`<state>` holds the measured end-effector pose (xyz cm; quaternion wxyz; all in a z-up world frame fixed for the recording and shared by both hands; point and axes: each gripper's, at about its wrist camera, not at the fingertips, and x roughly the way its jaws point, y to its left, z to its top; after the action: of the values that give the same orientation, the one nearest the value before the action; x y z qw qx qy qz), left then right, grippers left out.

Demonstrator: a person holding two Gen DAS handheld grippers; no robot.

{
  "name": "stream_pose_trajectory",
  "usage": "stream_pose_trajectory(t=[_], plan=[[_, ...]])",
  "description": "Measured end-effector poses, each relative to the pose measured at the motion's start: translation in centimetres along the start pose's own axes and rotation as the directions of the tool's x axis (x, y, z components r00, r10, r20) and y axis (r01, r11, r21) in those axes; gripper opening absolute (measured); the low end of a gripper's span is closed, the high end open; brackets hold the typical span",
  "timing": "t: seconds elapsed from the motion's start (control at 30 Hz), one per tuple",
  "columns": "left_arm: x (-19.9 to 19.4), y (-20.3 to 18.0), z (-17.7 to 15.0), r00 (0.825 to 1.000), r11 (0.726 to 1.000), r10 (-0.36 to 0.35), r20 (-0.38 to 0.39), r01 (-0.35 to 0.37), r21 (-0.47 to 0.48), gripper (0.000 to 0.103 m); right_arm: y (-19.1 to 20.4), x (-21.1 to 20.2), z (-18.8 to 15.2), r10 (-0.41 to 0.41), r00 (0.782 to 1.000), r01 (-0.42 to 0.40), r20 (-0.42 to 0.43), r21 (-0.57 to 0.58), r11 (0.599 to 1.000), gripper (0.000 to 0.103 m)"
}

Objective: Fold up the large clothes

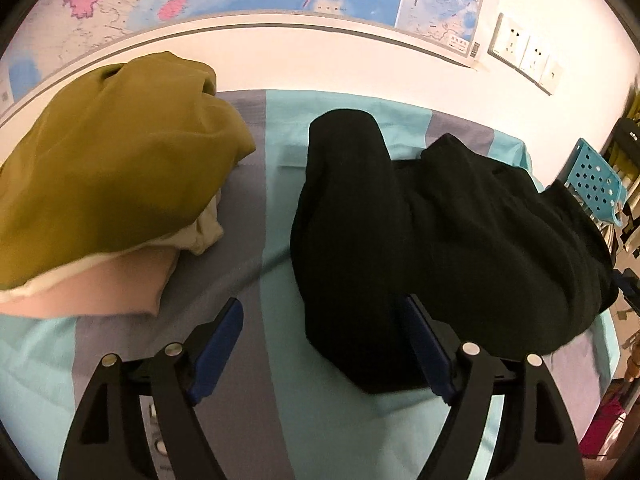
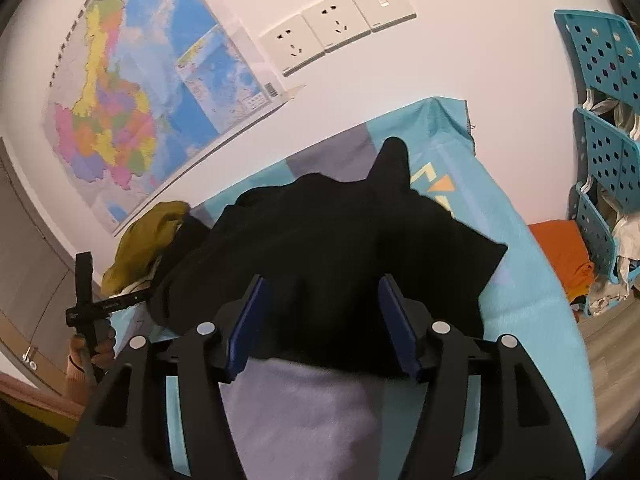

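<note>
A large black garment (image 1: 432,232) lies crumpled on the teal and grey striped bed sheet (image 1: 280,160); it also shows in the right wrist view (image 2: 328,252). My left gripper (image 1: 324,320) is open, its blue pads wide apart, with the garment's near left end lying between them. My right gripper (image 2: 324,300) is open over the garment's near edge, with black cloth between the blue pads. The left gripper (image 2: 86,308) shows in the right wrist view at the far left, held in a hand.
A pile of olive, cream and pink clothes (image 1: 108,184) lies on the left of the bed. A wall with a map (image 2: 132,100) and sockets (image 2: 332,28) is behind. Blue perforated baskets (image 2: 604,128) and orange cloth (image 2: 568,252) stand at the right.
</note>
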<state>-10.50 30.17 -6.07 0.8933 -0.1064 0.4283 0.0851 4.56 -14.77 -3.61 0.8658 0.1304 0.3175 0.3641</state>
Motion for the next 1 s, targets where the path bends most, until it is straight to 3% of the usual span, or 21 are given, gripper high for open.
stream_pose_trajectory(t=[0.43, 0.73, 0.77, 0.83, 0.87, 0.93, 1.0], plan=[[-1.0, -0.1, -3.0, 0.997, 0.997, -0.072, -0.031, 0.072, -0.015, 0.079, 2.5, -0.2, -3.0, 0.054, 0.998, -0.055, -0.044, -0.005, 0.998, 0.063], [-0.5, -0.2, -2.4, 0.998, 0.998, -0.055, 0.012, 0.055, 0.007, 0.079, 10.2, 4.3, -3.6, 0.125, 0.988, -0.143, -0.094, -0.215, 0.966, 0.060], [-0.4, -0.2, -2.2, 0.999, 0.999, -0.045, 0.017, 0.045, 0.007, 0.077, 11.0, 5.3, -3.7, 0.135, 0.984, -0.158, -0.113, -0.229, 0.960, 0.057], [0.2, -0.3, -1.8, 0.998, 0.998, -0.058, 0.017, 0.057, 0.021, 0.061, 12.6, 7.4, -3.9, 0.149, 0.978, -0.184, -0.148, -0.263, 0.947, 0.055], [0.4, -0.2, -1.7, 0.998, 0.998, -0.058, 0.012, 0.058, 0.021, 0.056, 13.5, 8.6, -4.1, 0.136, 0.977, -0.180, -0.164, -0.293, 0.939, 0.052], [1.6, -0.1, -1.4, 0.996, 0.996, -0.083, -0.022, 0.083, 0.011, 0.036, 14.3, 10.3, -4.5, 0.056, 0.982, -0.118, -0.180, -0.351, 0.929, 0.046], [1.8, 0.0, -1.3, 0.996, 0.996, -0.087, -0.030, 0.087, -0.001, 0.035, 14.2, 10.4, -4.4, 0.017, 0.986, -0.076, -0.166, -0.355, 0.932, 0.041]])
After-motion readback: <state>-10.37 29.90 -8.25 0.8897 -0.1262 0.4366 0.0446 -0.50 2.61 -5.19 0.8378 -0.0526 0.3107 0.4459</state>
